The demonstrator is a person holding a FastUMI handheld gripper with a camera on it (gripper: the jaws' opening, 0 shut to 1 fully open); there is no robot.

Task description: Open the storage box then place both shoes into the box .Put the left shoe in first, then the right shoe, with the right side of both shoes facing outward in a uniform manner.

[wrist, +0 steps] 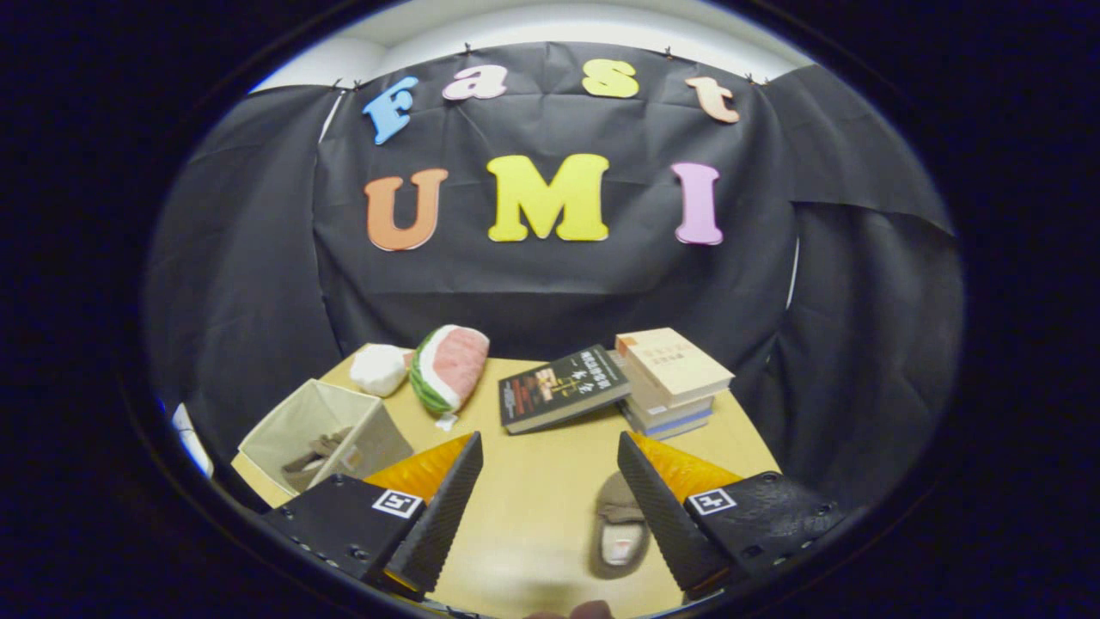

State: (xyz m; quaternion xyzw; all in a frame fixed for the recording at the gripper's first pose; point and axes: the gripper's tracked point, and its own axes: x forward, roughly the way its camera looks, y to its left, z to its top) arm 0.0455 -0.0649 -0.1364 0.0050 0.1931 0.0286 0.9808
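Note:
An open beige fabric storage box (pixel 292 421) stands on the wooden table to the left of my fingers, just beyond the left one. One brown shoe (pixel 316 457) lies inside it. The other brown shoe (pixel 620 524) lies on the table between my fingers, close against the right finger, which covers part of it. My gripper (pixel 550 468) is open and holds nothing, hovering above the table.
Beyond the fingers sit a watermelon-slice plush (pixel 449 366) and a white plush (pixel 380 368) near the box. A dark book (pixel 560 387) leans on a stack of books (pixel 672 378) at the back right. The booth's black cloth closes off the table's far side.

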